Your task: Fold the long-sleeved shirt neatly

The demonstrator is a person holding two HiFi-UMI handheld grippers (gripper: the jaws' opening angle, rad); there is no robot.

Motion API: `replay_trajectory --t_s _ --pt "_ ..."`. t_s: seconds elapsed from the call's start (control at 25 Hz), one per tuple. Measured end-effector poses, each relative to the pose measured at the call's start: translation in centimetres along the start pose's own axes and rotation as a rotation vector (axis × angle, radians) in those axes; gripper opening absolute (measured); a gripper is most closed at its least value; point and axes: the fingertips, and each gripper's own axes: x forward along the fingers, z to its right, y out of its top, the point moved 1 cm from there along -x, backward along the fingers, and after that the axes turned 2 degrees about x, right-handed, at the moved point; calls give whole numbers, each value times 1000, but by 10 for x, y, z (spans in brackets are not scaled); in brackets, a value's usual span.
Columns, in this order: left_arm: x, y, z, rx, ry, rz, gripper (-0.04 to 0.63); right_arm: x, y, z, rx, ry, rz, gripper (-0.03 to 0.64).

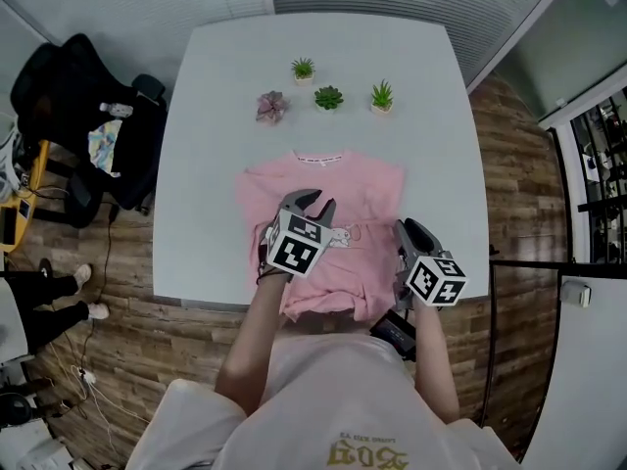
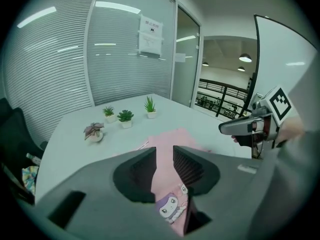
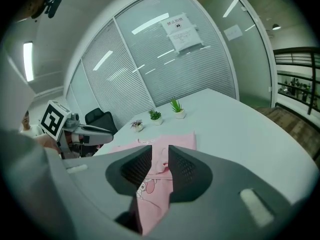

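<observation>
The pink long-sleeved shirt lies partly folded on the white table, collar toward the plants, and its near end hangs over the front edge. My left gripper hovers over the shirt's middle. In the left gripper view, my left gripper has a gap between its jaws, and through it I see the shirt and its cartoon print. My right gripper is at the shirt's right edge. In the right gripper view, my right gripper also stands parted, with the shirt showing below.
Several small potted plants stand in a row at the table's far side. A black office chair with items on it stands left of the table. A person's legs show at the far left. A railing stands at the right.
</observation>
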Motion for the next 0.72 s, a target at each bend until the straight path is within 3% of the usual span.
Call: replay_trajectory --t_s 0.36,0.72 --pt "-62 -47 -48 -63 29 11 114 0 -19 -41 -9 -52 17 106" --pt "-86 -65 -52 -35 21 26 114 -17 -49 -64 -53 -85 14 110"
